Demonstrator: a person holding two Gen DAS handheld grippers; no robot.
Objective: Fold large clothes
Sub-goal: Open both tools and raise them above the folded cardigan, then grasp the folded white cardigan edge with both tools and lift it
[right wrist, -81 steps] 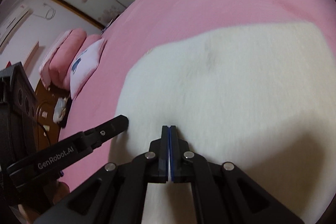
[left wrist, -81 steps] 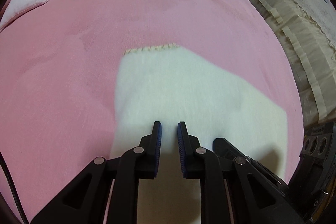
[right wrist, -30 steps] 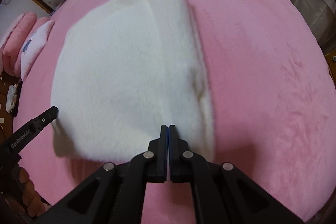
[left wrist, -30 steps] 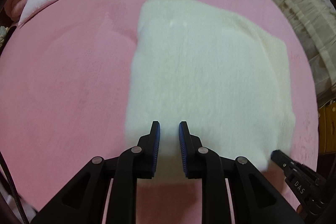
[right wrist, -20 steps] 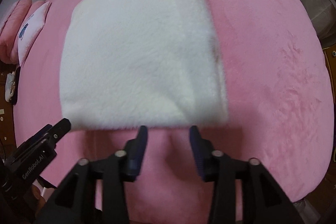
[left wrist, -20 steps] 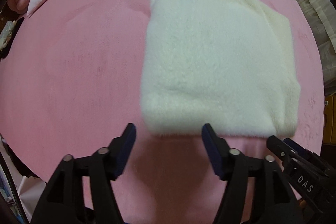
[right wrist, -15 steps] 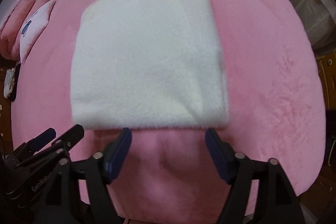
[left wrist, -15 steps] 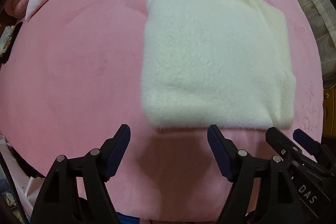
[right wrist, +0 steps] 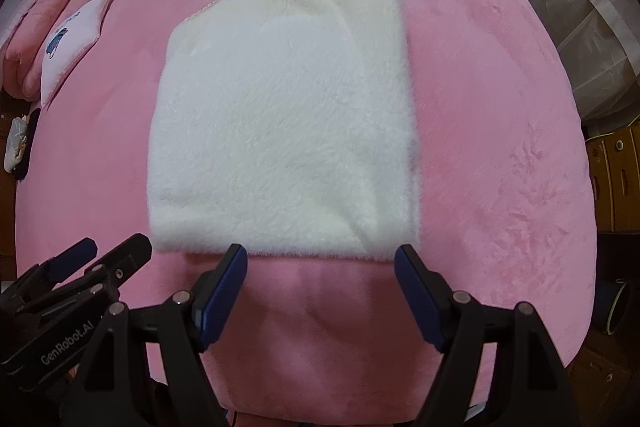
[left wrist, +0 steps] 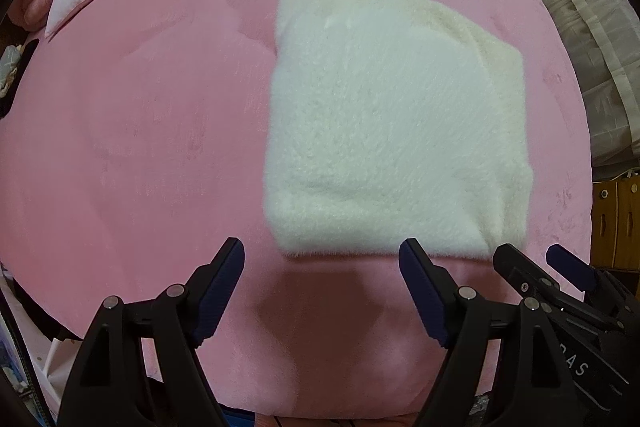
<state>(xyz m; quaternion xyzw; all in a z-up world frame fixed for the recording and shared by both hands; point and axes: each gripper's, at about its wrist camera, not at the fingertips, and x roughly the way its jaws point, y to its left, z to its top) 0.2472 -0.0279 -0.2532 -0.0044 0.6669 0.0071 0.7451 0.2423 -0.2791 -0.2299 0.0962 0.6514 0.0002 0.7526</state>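
Left wrist view: my left gripper (left wrist: 322, 255) is hanging spread, its jaws having just been opening with nothing between them; the folded white fleece garment (left wrist: 396, 131) is lying flat on the pink bedspread (left wrist: 140, 127). My right gripper (right wrist: 320, 261) is likewise hanging spread, empty.

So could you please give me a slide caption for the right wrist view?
Folded white garment lying flat on the pink bed, right tool open above its near edge.
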